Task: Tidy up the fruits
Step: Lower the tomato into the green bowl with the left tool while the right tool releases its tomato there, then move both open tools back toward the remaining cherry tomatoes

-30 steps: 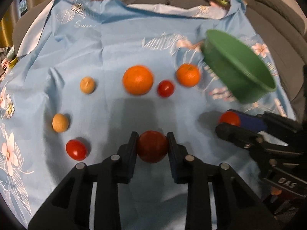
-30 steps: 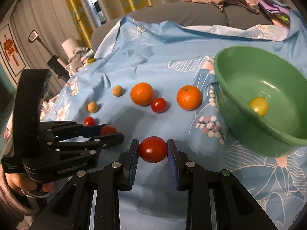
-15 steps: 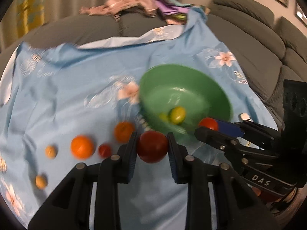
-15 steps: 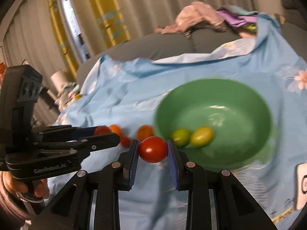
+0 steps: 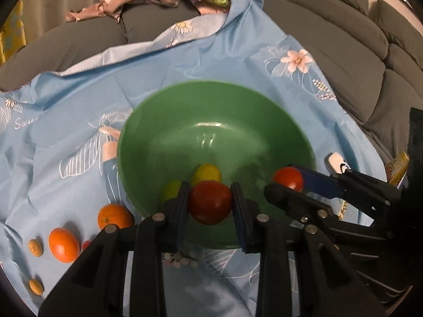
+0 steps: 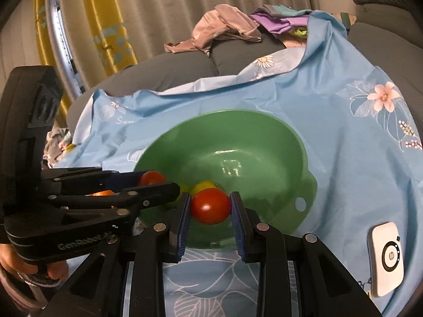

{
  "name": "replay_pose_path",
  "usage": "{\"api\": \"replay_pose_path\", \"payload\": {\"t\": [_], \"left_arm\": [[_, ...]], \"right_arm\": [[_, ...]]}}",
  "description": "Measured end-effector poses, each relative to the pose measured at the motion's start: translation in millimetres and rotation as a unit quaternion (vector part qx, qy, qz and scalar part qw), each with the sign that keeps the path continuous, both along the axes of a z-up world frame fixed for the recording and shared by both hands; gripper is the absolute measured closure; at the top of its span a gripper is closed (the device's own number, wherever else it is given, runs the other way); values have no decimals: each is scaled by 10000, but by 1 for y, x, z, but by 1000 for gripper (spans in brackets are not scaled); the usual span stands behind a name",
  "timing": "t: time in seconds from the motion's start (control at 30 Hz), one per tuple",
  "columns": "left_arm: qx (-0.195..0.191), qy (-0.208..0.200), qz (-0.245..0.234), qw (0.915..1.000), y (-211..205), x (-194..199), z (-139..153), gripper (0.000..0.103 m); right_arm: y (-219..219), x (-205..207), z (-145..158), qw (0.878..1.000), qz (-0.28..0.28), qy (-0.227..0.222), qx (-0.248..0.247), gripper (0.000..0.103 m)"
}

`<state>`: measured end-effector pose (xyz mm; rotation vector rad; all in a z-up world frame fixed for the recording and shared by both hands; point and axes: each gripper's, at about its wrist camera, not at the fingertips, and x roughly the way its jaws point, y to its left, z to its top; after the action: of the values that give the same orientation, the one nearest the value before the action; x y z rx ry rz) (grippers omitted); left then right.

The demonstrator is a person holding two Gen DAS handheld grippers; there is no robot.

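Over the green bowl (image 5: 185,111) I hold both tongs. My left gripper (image 5: 210,206) clamps a dark red tomato (image 5: 210,202); my right gripper (image 6: 210,207) clamps a brighter red tomato (image 6: 210,206). Neither is dropped yet. 2 yellow-green fruits (image 5: 207,173) already lie in the bowl. I judge the job well short of half done. Only the left view shows what remains on the blue cloth (image 5: 66,132): 2 oranges (image 5: 63,244) and 2 small tan fruits (image 5: 35,248). Only the right view shows a white device (image 6: 387,257) beside the bowl.
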<state>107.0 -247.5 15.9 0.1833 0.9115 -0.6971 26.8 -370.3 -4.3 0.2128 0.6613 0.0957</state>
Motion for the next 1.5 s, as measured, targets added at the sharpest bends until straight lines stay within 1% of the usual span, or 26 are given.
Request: {"api": "replay_pose_path", "payload": {"t": [0.03,0.1,0.17,0.3,0.37,0.47,0.53,0.63,0.7,0.77,0.83,0.93,0.97,1.03,1.1,1.17,1.27,1.3,1.37,1.43,1.5], "left_arm": [[3,15,22,10000,0,1,0,71],[-53,20,61,10000,3,2,1,61],[-101,14,120,9999,7,2,4,48],[-276,-7,286,9992,24,-1,14,41],[-336,-45,443,9984,39,-5,20,33],[-355,-120,764,9964,70,-17,26,24],[-387,-87,1005,9941,94,-25,25,24],[-453,97,1407,9890,134,-40,18,24],[-485,200,1743,9833,161,-51,14,24],[-521,240,2013,9779,181,-62,14,22],[-512,252,2293,9717,201,-75,15,16],[-538,320,2575,9642,223,-91,14,15],[-593,355,2633,9622,228,-96,14,15],[-872,493,2708,9574,240,-105,13,15],[-1185,519,2698,9542,248,-115,15,14],[-1335,421,2707,9524,255,-123,17,7],[-1602,185,2607,9518,259,-136,19,6],[-1644,100,2543,9530,259,-141,18,6],[-1476,-12,2367,9603,255,-149,16,6],[-1192,68,2210,9679,248,-150,13,6],[-1059,96,2223,9692,249,-148,10,6]], "right_arm": [[-1,1,-2,10000,-14,34,10,72],[-3,1,-2,10000,-43,33,50,72],[-5,0,-1,9999,-107,56,59,70],[-13,-5,3,9997,-197,19,139,68],[-20,-10,6,9993,-276,-23,233,68],[-30,-20,10,9986,-426,-70,319,67],[-36,-25,11,9980,-524,-66,335,67],[-38,-31,11,9976,-583,-9,377,67],[-35,-34,11,9976,-541,17,422,67],[-27,-37,14,9980,-443,10,445,67],[-17,-38,16,9986,-319,9,425,67],[5,-39,19,9993,-31,25,383,67],[13,-39,19,9993,71,33,364,67],[28,-40,20,9991,261,65,324,67],[45,-41,19,9985,486,99,246,67],[62,-43,19,9973,707,147,152,67],[81,-46,17,9951,971,197,77,67],[86,-47,16,9943,1039,212,64,67],[96,-48,14,9928,1166,256,11,67],[104,-48,10,9915,1254,332,-43,67],[112,-46,6,9903,1318,437,-107,67]]}}
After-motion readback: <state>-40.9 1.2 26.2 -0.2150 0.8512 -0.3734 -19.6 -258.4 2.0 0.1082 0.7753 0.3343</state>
